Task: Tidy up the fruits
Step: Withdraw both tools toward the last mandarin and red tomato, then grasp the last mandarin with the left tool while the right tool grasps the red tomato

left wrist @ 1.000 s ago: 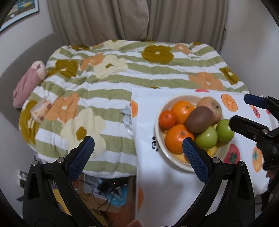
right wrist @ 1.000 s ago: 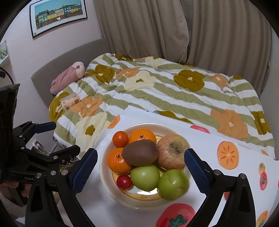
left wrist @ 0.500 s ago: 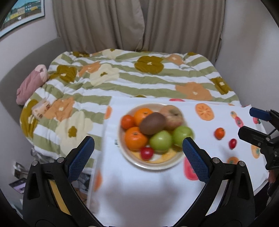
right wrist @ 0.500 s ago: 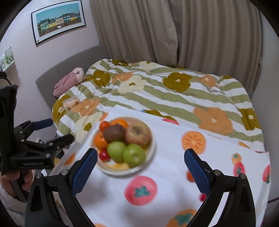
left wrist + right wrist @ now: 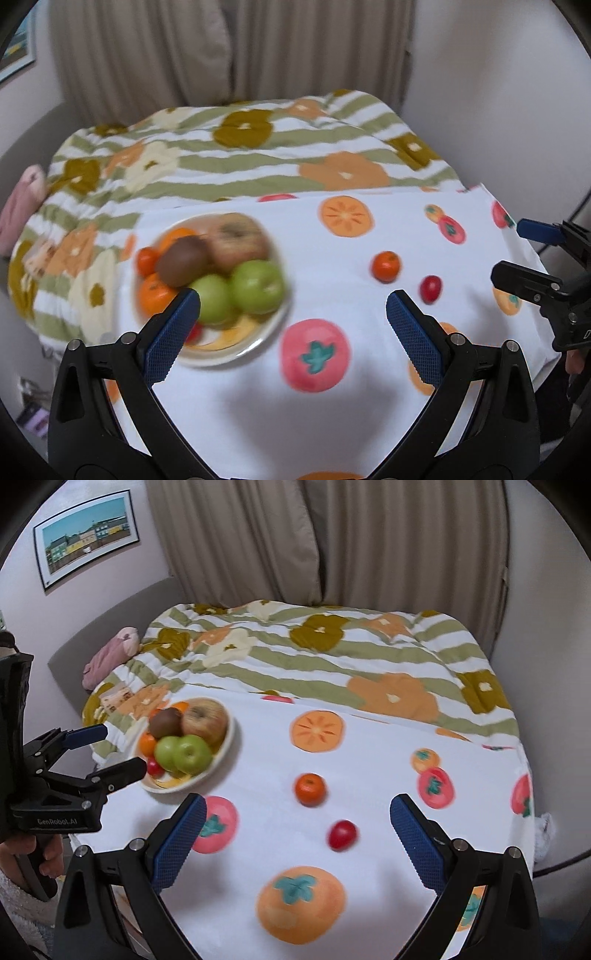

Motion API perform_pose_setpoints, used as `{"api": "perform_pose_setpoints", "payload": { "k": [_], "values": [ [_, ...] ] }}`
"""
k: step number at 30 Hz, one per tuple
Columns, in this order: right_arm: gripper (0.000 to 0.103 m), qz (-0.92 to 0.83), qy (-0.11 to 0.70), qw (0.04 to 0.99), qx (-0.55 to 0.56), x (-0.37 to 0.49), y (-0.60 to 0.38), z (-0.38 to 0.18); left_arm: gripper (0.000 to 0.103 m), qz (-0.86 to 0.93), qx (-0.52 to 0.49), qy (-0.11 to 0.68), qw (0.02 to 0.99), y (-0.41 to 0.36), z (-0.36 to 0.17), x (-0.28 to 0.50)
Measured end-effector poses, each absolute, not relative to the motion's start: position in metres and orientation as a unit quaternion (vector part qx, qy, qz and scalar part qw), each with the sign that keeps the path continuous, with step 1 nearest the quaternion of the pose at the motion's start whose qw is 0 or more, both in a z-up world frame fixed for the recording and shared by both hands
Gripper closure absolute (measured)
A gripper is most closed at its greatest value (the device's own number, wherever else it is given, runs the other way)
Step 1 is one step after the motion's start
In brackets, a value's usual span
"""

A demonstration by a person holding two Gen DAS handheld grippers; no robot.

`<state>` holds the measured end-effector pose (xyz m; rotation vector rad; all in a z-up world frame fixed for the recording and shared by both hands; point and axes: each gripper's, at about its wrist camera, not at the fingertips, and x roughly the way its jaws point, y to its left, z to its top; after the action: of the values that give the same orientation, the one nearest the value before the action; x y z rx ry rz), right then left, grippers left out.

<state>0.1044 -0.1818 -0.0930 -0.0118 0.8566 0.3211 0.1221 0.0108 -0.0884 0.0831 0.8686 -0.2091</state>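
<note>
Fruit bowl [image 5: 225,746] sits on bench [image 5: 369,768] at far left, w/ kiwi [image 5: 165,722], brown apple [image 5: 204,720], two green apples [image 5: 183,752] & oranges piled in it. Loose tangerine [image 5: 310,789] and small red tomato [image 5: 342,835] lie on the printed cloth, well apart from bowl, near each other but not touching. Left gripper [image 5: 293,326] has fingers wide apart, nothing betw. them, hovering near the bowl's right side. Right gripper [image 5: 298,833] likewise spread, empty, w/ tangerine & tomato ahead betw. its fingers. Striped floral bedcover [image 5: 332,653] beyond bench; view blurred.
</note>
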Motion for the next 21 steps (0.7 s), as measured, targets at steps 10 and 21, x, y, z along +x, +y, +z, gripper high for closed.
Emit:
{"api": "perform_pose_setpoints", "payload": {
  "k": [10, 21],
  "values": [
    [0.003, 0.11, 0.443, 0.89, 0.017, 0.109, -0.226, -0.139, 0.0, -0.178, 0.093, 0.443, 0.873, -0.057, -0.139, 0.163],
    [0.003, 0.103, 0.478, 0.871, 0.051, 0.111, -0.251, -0.185, 0.017, -0.207, 0.129, 0.459, 0.854, -0.098, -0.181, 0.193]
  ]
}}
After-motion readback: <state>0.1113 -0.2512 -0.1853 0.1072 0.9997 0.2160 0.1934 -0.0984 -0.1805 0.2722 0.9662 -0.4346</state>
